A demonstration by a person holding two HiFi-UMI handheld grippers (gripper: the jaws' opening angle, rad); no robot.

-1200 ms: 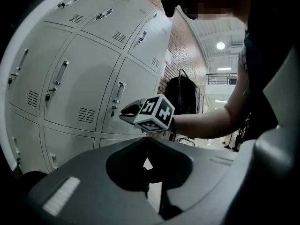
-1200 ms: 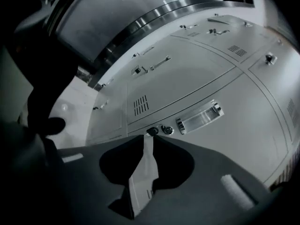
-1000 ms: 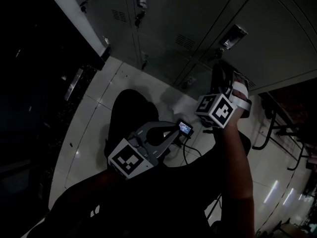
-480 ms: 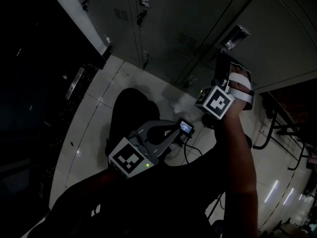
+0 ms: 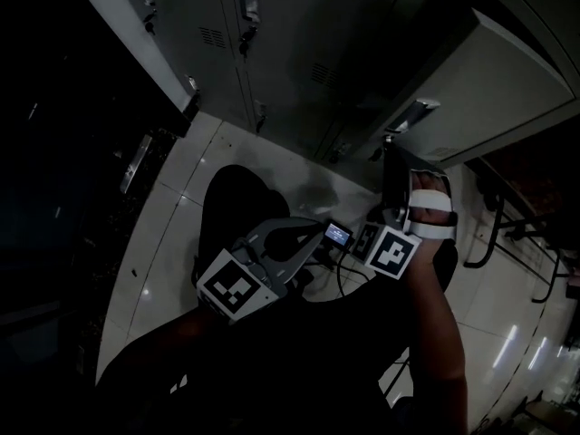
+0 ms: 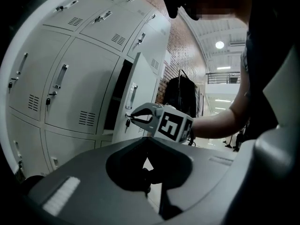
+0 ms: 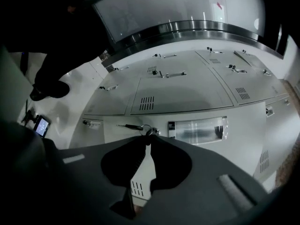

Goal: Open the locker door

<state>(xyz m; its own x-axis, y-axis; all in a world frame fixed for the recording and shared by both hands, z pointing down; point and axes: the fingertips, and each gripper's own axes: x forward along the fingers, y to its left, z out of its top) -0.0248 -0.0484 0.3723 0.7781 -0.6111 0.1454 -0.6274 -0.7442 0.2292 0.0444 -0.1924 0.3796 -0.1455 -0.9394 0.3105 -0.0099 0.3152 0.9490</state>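
My right gripper (image 7: 147, 139) has its jaws clenched on the key ring (image 7: 146, 130). Only the left gripper view shows the locker door (image 6: 143, 86) ajar. The left gripper (image 6: 146, 139) has its jaws closed and empty. Below is a pale tiled floor (image 5: 172, 216).

Head view: badly underexposed. The floor (image 5: 168, 198) shows faint streaked reflections at near right. Dark clothing (image 5: 299, 370) merges with shadow, possibly masking detail.

Left gripper view: well lit, with a ceiling lamp (image 6: 220, 44) glaring at far right. The lockers (image 6: 75, 78) bow with fisheye distortion, and the left edge is vignetted black.

Right gripper view: moderate light, with glare on the recessed handle plate (image 7: 197, 129). The key (image 7: 129, 126) is sharp; the near jaws are soft and dark.
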